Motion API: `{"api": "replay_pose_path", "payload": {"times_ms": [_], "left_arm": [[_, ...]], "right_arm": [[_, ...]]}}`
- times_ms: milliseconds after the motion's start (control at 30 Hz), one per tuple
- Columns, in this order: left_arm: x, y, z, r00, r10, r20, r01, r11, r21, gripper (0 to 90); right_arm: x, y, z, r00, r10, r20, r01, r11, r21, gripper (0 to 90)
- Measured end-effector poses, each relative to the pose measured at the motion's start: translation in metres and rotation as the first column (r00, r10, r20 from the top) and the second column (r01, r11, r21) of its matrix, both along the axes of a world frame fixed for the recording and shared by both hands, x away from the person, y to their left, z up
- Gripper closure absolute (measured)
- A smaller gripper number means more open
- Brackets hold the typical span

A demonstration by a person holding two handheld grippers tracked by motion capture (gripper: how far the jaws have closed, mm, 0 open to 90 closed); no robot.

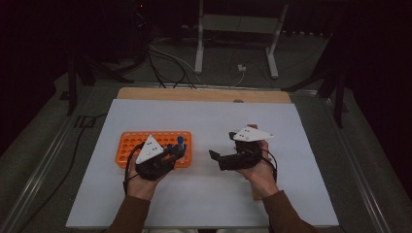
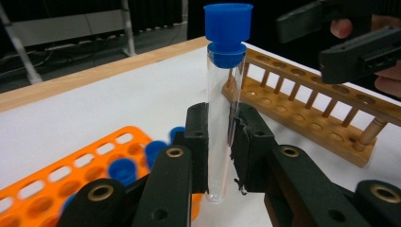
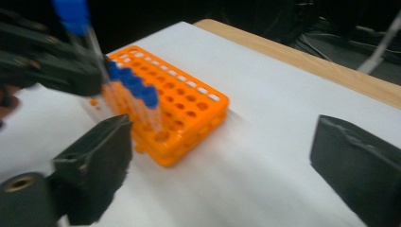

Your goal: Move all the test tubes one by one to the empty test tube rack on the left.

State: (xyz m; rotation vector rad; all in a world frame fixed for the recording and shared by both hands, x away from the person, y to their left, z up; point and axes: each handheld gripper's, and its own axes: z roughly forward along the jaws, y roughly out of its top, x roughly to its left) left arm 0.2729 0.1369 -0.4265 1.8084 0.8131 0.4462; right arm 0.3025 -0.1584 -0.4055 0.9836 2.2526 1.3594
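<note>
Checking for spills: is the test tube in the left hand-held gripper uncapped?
No, a blue cap sits on the clear test tube clamped in the left hand-held gripper.

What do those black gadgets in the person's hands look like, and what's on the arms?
Both are chunky black tools. The left gripper and the right gripper each carry a pale three-cornered plate on top, two blocky jaws with brass-coloured pivot rings, and a thin black cable. The sleeves are brown.

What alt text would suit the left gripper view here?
The left hand-held gripper clamps an upright clear test tube with a blue cap over white paper; an orange rack lies lower left, a wooden rack at right.
</note>
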Motion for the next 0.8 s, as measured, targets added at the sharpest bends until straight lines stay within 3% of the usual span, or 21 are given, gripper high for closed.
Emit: {"api": "replay_pose_path", "payload": {"times_ms": [333, 800], "left_arm": [[-0.003, 0.031, 0.003, 0.9978, 0.066, 0.006, -0.066, 0.9977, -0.015, 78.2], [-0.005, 0.059, -0.005, 0.9900, 0.141, -0.006, -0.141, 0.9900, 0.011, 78.1]], "right_arm": [[0.000, -0.027, -0.004, 0.9985, -0.055, -0.001, 0.055, 0.9981, 0.028, 2.8], [-0.003, -0.049, -0.008, 0.9959, -0.091, -0.003, 0.091, 0.9951, 0.039, 2.9]]}}
